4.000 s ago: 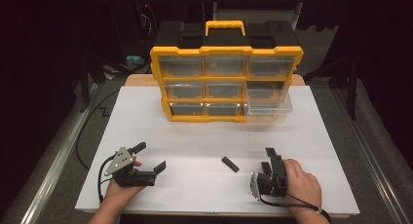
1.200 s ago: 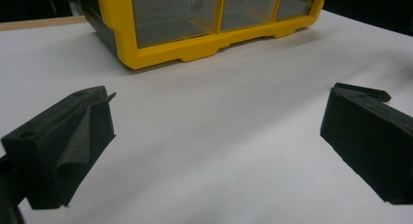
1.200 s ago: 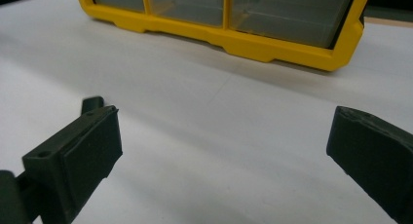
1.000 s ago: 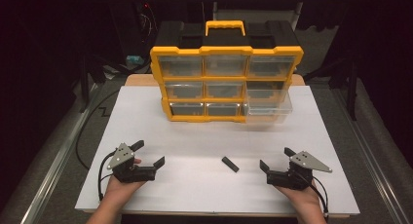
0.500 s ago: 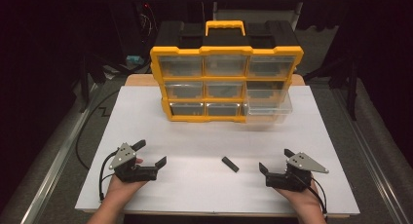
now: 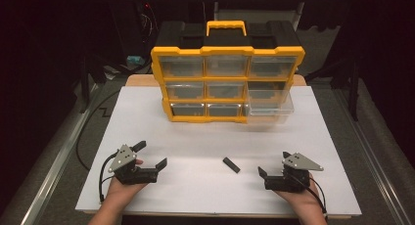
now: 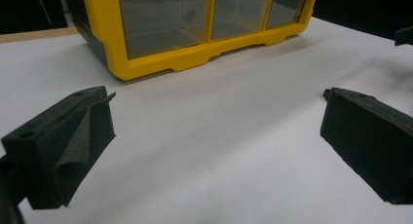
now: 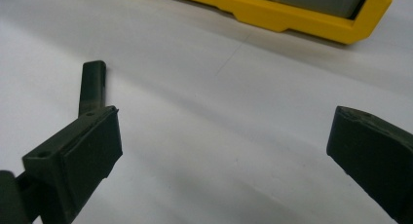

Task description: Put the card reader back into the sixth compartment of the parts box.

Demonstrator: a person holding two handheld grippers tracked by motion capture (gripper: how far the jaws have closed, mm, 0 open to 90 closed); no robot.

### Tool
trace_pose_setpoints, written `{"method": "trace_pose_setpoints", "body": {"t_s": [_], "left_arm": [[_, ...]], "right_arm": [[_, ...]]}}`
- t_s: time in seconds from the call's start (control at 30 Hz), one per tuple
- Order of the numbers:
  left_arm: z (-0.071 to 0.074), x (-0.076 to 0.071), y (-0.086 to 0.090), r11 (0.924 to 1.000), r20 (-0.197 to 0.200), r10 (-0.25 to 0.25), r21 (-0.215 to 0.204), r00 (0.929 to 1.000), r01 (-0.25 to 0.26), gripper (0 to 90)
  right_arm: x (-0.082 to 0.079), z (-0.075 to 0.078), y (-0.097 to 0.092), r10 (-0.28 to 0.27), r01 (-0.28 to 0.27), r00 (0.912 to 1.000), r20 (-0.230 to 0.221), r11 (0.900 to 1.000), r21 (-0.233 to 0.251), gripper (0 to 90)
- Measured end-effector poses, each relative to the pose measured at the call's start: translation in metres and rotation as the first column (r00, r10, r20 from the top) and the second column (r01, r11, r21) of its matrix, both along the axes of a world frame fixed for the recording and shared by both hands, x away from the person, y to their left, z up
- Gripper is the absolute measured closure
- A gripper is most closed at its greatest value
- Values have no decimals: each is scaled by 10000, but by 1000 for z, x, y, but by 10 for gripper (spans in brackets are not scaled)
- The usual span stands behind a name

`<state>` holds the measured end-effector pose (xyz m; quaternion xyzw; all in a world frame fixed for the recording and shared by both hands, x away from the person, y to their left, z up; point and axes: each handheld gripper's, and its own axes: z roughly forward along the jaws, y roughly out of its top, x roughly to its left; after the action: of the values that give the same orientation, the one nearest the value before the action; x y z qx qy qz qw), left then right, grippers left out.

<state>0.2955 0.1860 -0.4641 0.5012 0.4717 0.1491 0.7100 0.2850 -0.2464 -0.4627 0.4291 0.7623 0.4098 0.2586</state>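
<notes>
Black and matte, the bar [image 6: 231,165] lies flat on the white counter [image 6: 195,137], between the two tongs and nearer the right one, well in front of the yellow organizer [image 6: 227,83]. It is a short, slim, straight-sided piece with squared ends, set at a slant to the counter's edge; in the right gripper view [image 8: 91,85] it shows just beyond one jaw, plain and featureless.

It looks like hard plastic or rubber, so probably light and stiff, unlikely to bend or break under a firm pinch. Being low and thin against a smooth board, it may slide or spin if touched from one side alone. The best hold would seem to be across its narrow width near the middle, jaws squared to its long sides and lowered to the board.

The right tongs [image 6: 276,166] rest on the counter in the person's hand, jaws spread wide and holding nothing. The left tongs [image 6: 150,154] are likewise wide open and empty, resting well apart from the bar.

One clear drawer [image 6: 269,105] at the organizer's lower right is pulled out, a likely place for the bar to go.
</notes>
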Motion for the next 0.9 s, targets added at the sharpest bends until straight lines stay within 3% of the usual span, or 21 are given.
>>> {"method": "trace_pose_setpoints", "body": {"t_s": [0.4,0.9], "left_arm": [[0,-1,0,10000,-20,-78,10,10000,78,3],[0,-1,0,9999,52,-122,-24,9999,122,3]], "right_arm": [[3,-5,4,358,-394,9938,-1051,9987,-321,0],[4,-6,23,1282,-1311,9842,-1220,9912,-161,0]]}}
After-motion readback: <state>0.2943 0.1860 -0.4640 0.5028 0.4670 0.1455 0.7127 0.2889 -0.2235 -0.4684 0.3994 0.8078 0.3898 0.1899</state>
